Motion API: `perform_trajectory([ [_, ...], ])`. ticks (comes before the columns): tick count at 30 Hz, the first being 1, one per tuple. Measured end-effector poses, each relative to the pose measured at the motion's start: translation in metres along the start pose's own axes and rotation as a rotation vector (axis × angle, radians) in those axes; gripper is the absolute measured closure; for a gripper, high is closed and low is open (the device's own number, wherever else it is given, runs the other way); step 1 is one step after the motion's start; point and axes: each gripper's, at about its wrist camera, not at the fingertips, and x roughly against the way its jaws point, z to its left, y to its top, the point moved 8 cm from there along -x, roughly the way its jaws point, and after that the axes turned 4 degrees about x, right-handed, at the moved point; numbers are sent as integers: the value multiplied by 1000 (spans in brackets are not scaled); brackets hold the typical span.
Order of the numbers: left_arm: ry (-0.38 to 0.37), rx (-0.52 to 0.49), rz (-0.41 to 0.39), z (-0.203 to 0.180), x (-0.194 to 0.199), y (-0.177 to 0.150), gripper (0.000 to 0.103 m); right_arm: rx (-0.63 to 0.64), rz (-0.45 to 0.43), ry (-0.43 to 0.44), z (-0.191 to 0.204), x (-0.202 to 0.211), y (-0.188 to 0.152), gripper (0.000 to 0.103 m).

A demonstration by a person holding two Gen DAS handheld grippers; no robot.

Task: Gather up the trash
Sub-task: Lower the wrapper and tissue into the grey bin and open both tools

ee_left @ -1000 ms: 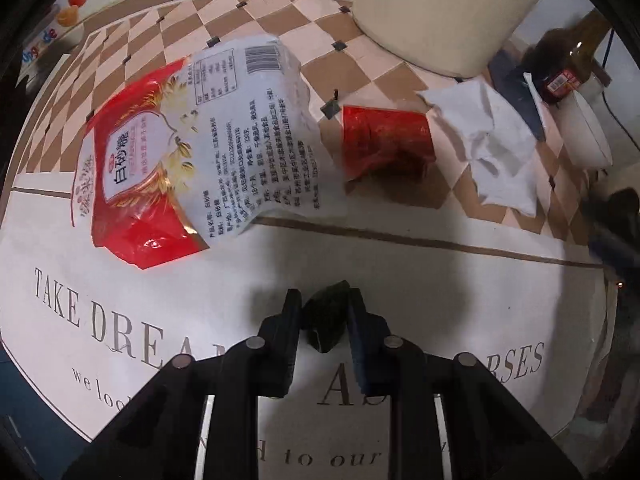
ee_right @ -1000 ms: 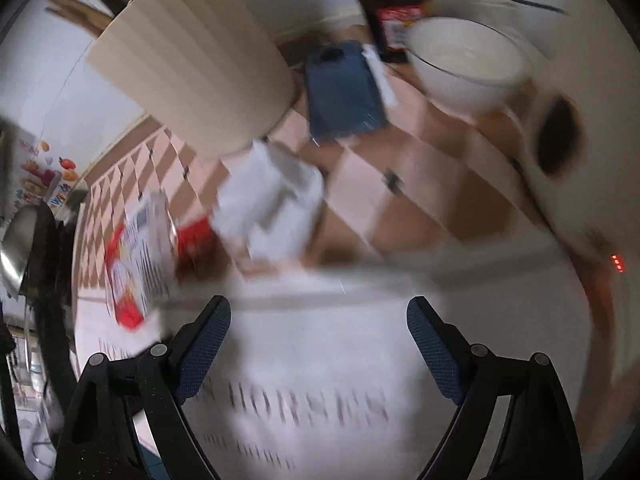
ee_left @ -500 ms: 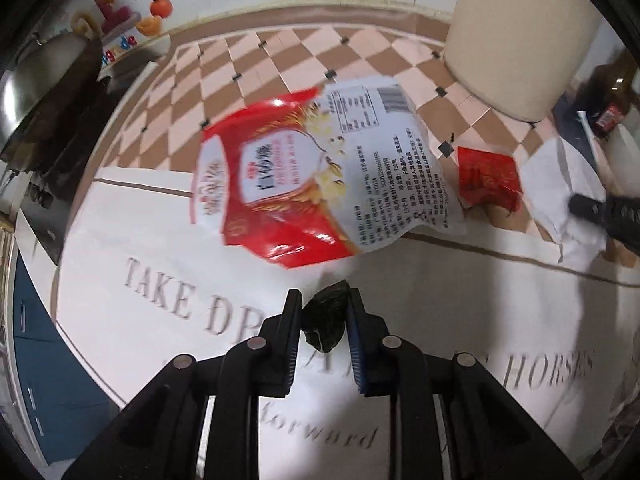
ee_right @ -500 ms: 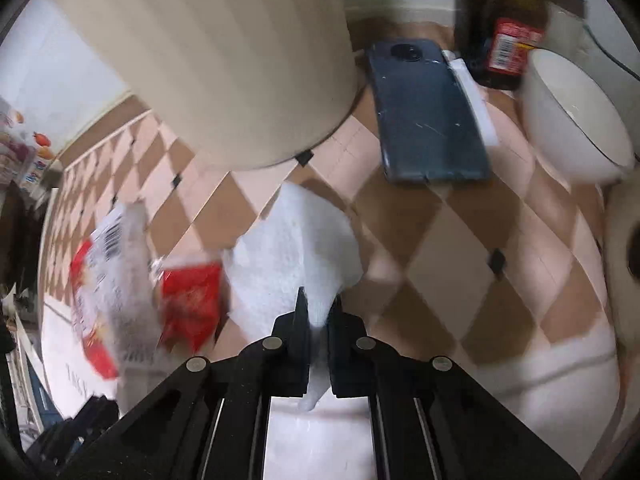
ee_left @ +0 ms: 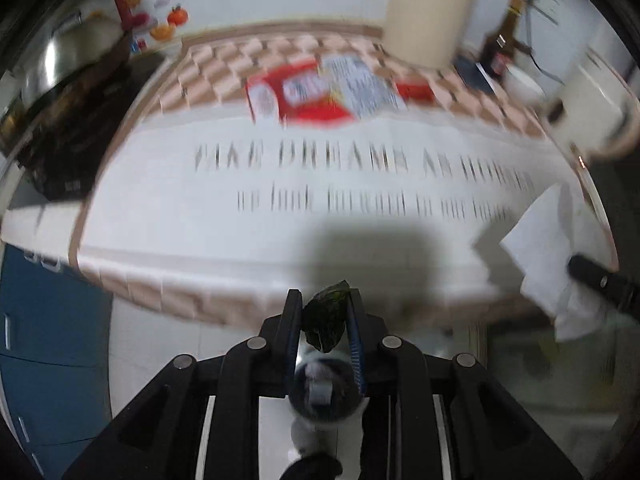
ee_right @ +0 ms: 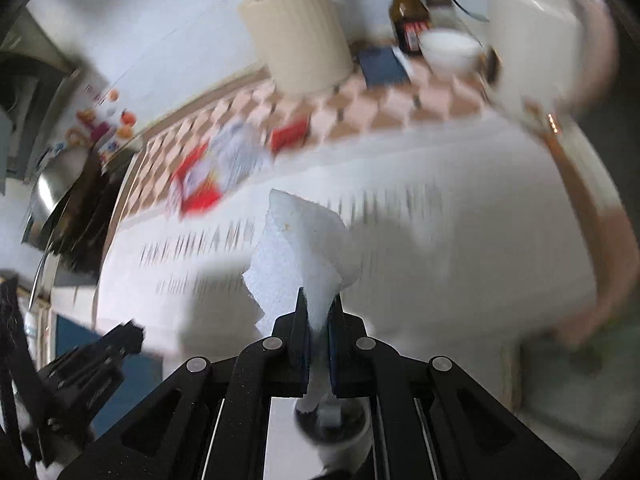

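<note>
Beyond the table [ee_left: 280, 232] edge, a dark scrap [ee_left: 326, 318] is clamped by left fingers [ee_left: 293, 320], a white tissue [ee_right: 304, 248] by right fingers [ee_right: 301, 320]; the red-and-white bag [ee_left: 320, 92] lies far ahead, nearer neither.

Ahead of me the counter [ee_left: 168, 232] wears a white cloth w/ blurred lettering, checkered at the far edge. Cream ribbed holder [ee_right: 298, 36] w/ wooden utensils at 12 o'clock; brown bottle [ee_right: 406, 12] at 1, white bowl [ee_right: 450, 54] just beside it, dark blue flat thing [ee_right: 380, 66] btwn holder & bowl. Steel pan [ee_left: 68, 64] at 10. Blue cabinet front [ee_left: 44, 340] at 8, below counter edge.
</note>
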Motion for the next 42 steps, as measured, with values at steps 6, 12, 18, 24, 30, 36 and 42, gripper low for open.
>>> perform_trajectory([
  [6,-12,-24,162,17,-44,-95,84,-68,151,-1,8,-9,-151,96],
  [12,-1,35,345,35,-136,-167,84,-113,293,-20,-9,-74,-261,96],
  [18,-72,201,508,54,-270,-236,84,-132,430,-2,-34,-208,-353,96],
  [24,-117,300,660,60,-402,-312,84,-151,522,-22,-66,-354,-428,96],
  [30,-119,258,747,53,-462,-356,84,-93,638,-41,-83,-439,-488,95],
  [36,-81,205,715,62,-466,-362,81,-9,661,-72,-83,-464,-502,94],
  [42,-23,167,649,73,-455,-352,44,33,642,-129,-81,-466,-494,54],
])
